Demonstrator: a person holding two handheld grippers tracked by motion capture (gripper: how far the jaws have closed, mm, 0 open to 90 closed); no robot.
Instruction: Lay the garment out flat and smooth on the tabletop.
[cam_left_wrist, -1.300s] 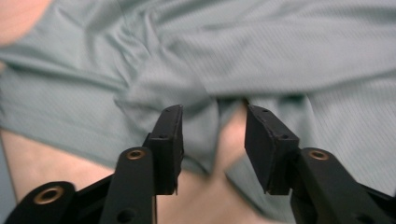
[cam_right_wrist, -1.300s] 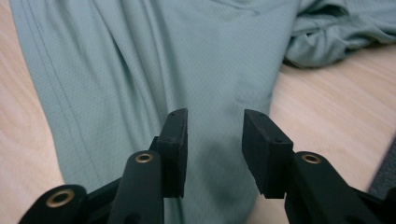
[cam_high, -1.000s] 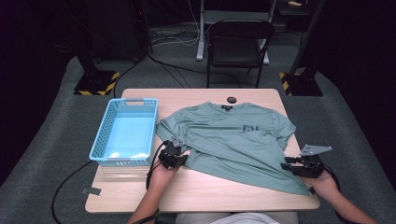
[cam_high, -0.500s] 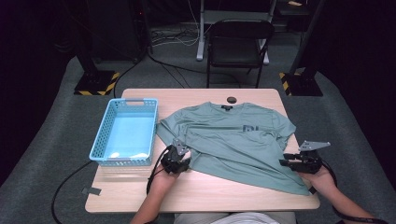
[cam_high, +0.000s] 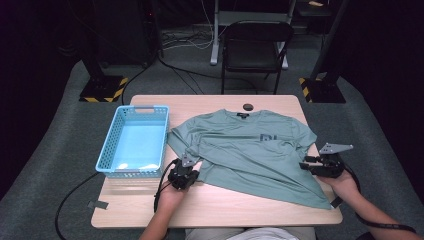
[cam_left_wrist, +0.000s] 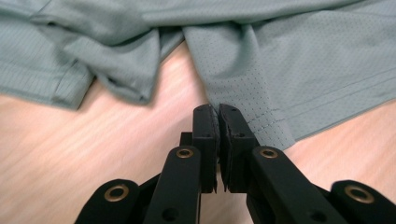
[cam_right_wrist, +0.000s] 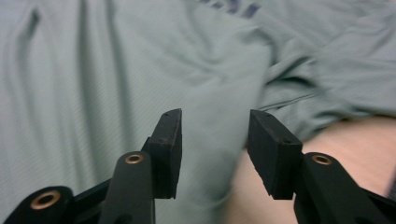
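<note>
My left hand-held gripper (cam_left_wrist: 218, 109) has just closed, and its jaws now pinch the near hem corner of the shirt (cam_left_wrist: 299, 60), the stitched edge caught between the pads. A second ago those jaws stood partly open beside the cloth; now I have a hold on that corner. My right hand-held gripper (cam_right_wrist: 214, 122) has just been opening a little; its jaws stand about half apart with the shirt's edge (cam_right_wrist: 116, 70) under and between them, the pads not yet pressing on it. Seen from above, it sits at the shirt's right side (cam_high: 320, 162), having drifted a bit inward and up from where it was.

The shirt (cam_high: 250, 150) lies flat and face up across the middle of the desk (cam_high: 220, 212), collar away from me, left sleeve rumpled near the basket (cam_high: 114, 137). The basket stands to the shirt's left, touching or nearly touching that sleeve. Beyond the collar a small dark disc (cam_high: 248, 107) rests near the far edge.

With one corner secured, I judge the fold can begin once the right jaws close on their side.
</note>
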